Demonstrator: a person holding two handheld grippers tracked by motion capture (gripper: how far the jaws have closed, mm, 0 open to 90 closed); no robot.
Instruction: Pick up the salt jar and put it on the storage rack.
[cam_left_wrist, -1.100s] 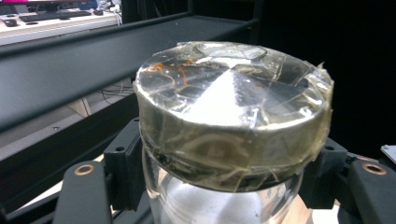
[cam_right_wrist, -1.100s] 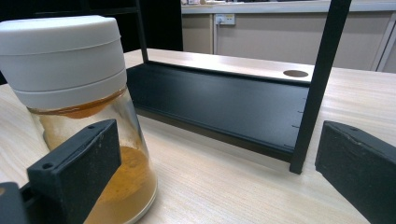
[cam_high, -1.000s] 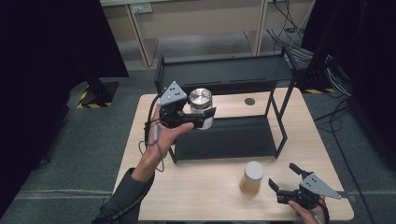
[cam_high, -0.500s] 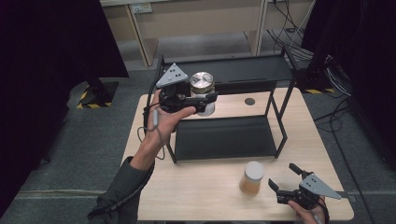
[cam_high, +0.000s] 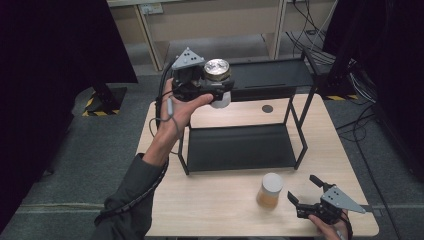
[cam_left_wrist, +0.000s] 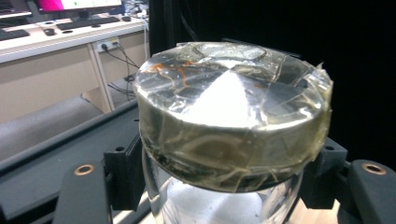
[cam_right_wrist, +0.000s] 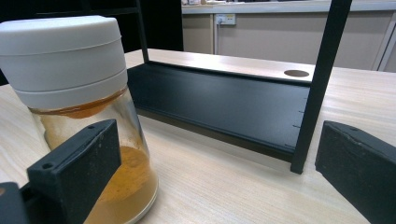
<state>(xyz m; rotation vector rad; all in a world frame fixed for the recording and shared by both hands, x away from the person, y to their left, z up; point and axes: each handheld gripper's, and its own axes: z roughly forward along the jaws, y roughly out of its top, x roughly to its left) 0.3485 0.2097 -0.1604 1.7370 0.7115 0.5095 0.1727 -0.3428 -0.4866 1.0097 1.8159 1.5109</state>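
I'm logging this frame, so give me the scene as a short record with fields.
surface: wooden table
rack: black two-tier shelf on the table
left gripper: shut on the glass jar, held up at the top tier's left end
jar lid: metal, covered in clear tape
right gripper: open, low over the table's near right
spice jar: white lid, orange powder, upright on the table beside the right gripper, not held

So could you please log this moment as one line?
left gripper: shut on silver-lidded jar, raised by rack | right gripper: open beside white-lidded jar
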